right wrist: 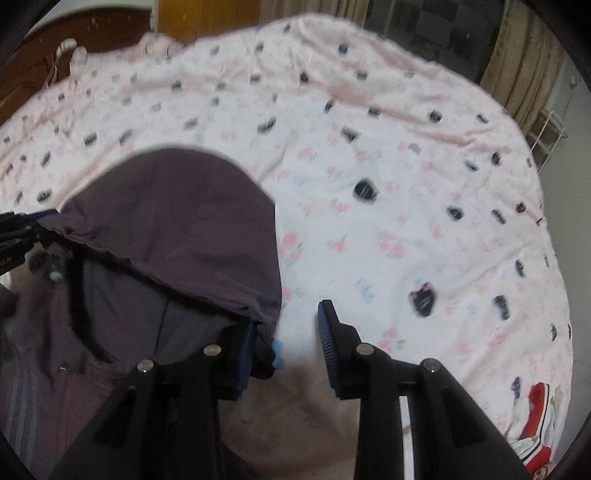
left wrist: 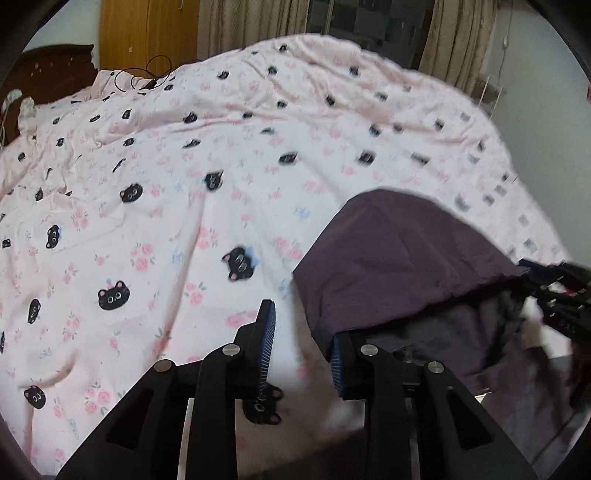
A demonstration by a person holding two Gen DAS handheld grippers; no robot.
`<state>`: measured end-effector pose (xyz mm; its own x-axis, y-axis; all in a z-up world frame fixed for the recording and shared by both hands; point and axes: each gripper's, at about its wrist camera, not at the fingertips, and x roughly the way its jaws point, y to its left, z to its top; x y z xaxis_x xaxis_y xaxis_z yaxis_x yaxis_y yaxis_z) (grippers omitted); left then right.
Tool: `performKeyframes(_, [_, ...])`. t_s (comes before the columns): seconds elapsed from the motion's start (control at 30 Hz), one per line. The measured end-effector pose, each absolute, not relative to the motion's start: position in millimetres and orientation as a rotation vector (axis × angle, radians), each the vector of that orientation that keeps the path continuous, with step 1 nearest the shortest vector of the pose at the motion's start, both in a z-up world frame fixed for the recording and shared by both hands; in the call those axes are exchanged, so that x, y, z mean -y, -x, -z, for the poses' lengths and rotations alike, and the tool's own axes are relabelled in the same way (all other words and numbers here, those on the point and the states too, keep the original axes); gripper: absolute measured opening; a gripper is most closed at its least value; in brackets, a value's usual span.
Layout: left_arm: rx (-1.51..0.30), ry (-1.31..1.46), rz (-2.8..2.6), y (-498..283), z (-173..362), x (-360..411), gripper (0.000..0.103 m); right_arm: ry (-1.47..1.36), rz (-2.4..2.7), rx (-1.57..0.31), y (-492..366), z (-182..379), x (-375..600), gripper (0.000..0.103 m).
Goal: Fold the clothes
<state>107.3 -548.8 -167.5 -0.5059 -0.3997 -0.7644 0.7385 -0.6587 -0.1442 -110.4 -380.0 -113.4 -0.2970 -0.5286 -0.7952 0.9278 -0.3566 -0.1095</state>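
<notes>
Pink cat-print bedsheet (left wrist: pixel 155 229) everywhere; my left gripper (left wrist: pixel 303 350) and right gripper (right wrist: pixel 286 350) stand spread, purple hooded jacket (left wrist: pixel 399 254) at three o'clock of the left one.

Evenly lit by soft indoor light, no visible lamp, no glare. Only faint shadows in the creases of the pink bedsheet (left wrist: pixel 258 155). Heavy fisheye bending, with black vignette in every corner. Motion blur smearing the cat prints toward the right in the left wrist view and across most of the right wrist view. Purple hooded jacket (right wrist: pixel 166 229) soft-edged. Dark window (left wrist: pixel 369 18) behind curtains.
</notes>
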Motion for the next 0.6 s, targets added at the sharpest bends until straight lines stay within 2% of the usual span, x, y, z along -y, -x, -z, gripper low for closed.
performKeyframes(0.03, [-0.624, -0.96, 2.172, -109.4, 161.7, 549.6, 0.027, -0.817, 1.82, -0.687, 110.6, 107.0, 376.2, 0.033])
performKeyframes(0.07, [-0.64, -0.978, 2.17, -111.5, 155.9, 550.4, 0.028, -0.836, 1.804, -0.669, 112.6, 102.1, 374.3, 0.041])
performKeyframes(0.1, [-0.643, -0.975, 2.163, -114.8, 151.4, 551.1, 0.03, -0.862, 1.785, -0.654, 115.2, 97.5, 373.0, 0.057])
performKeyframes(0.17, [-0.648, -0.969, 2.149, -121.4, 142.3, 552.6, 0.034, -0.921, 1.734, -0.643, 118.8, 93.9, 369.5, 0.067])
performKeyframes(0.3, [-0.649, -0.871, 2.17, -125.3, 130.8, 553.7, 0.04, -0.919, 1.747, -0.576, 123.5, 72.1, 356.0, 0.067])
performKeyframes(0.43, [-0.627, -0.814, 2.203, -113.8, 129.7, 550.4, 0.041, -0.852, 1.773, -0.413, 123.6, 40.6, 358.2, 0.067])
performKeyframes(0.5, [-0.574, -0.809, 2.222, -100.6, 132.8, 546.4, 0.046, -0.847, 1.744, -0.392, 119.9, 36.8, 374.9, 0.067])
performKeyframes(0.57, [-0.554, -0.867, 2.215, -84.8, 147.4, 545.7, 0.046, -0.853, 1.699, -0.432, 108.8, 44.3, 403.4, 0.066])
performKeyframes(0.6, [-0.545, -0.896, 2.211, -76.8, 154.6, 545.3, 0.046, -0.864, 1.681, -0.465, 103.3, 51.5, 416.5, 0.061])
